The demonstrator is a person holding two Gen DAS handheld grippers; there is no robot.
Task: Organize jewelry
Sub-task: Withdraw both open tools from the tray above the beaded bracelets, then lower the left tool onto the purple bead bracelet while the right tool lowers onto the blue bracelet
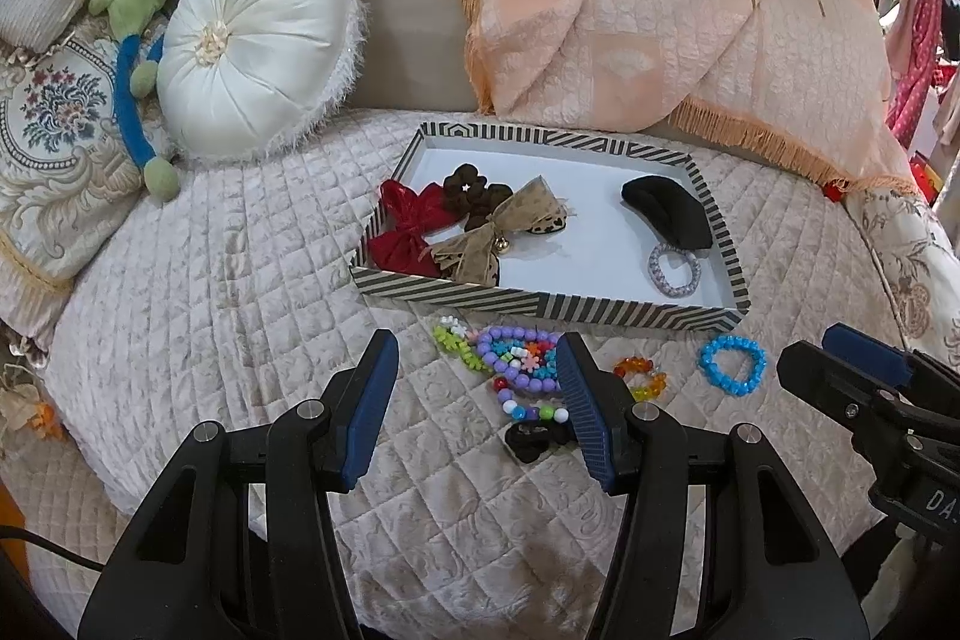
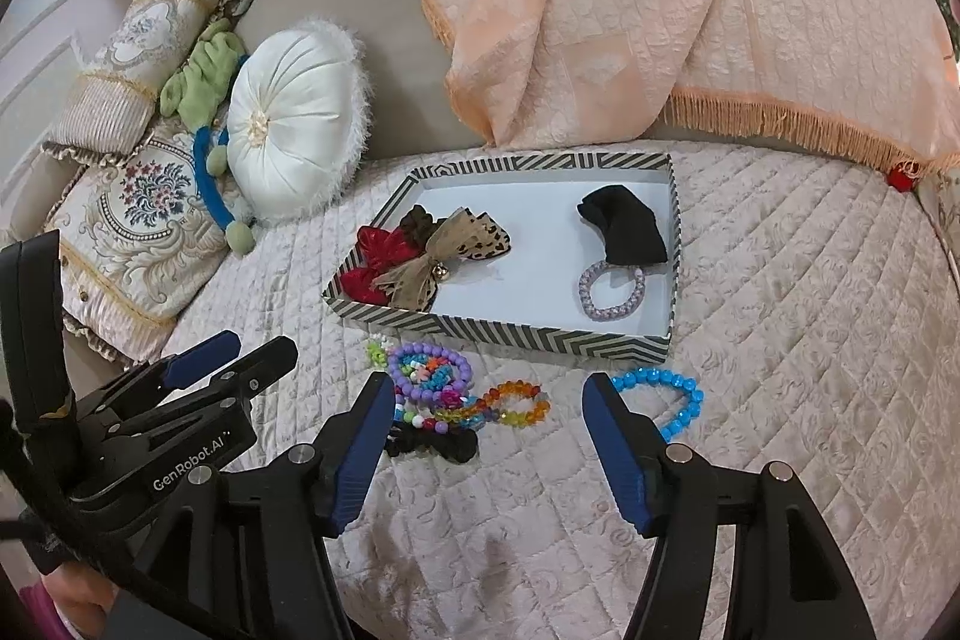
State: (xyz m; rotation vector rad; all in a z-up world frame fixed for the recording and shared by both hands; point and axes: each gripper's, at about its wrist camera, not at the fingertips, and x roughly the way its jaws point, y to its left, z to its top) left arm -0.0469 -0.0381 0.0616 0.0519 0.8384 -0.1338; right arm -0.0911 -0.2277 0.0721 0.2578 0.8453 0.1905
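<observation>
I hold both grippers above the quilted bed cover [image 2: 780, 280], each with its fingers spread apart and nothing between them. The left gripper [image 1: 477, 382] hangs over a heap of bead bracelets [image 1: 519, 361]; the right gripper [image 2: 480, 418] sits beside the blue bracelet [image 2: 672, 394], near its right finger. Just beyond lies the striped tray [image 2: 540, 331], holding a red bow [image 2: 375, 256], a leopard-print bow [image 2: 444, 256], a black pouch [image 2: 630, 220] and a lilac hair tie [image 2: 609, 289].
</observation>
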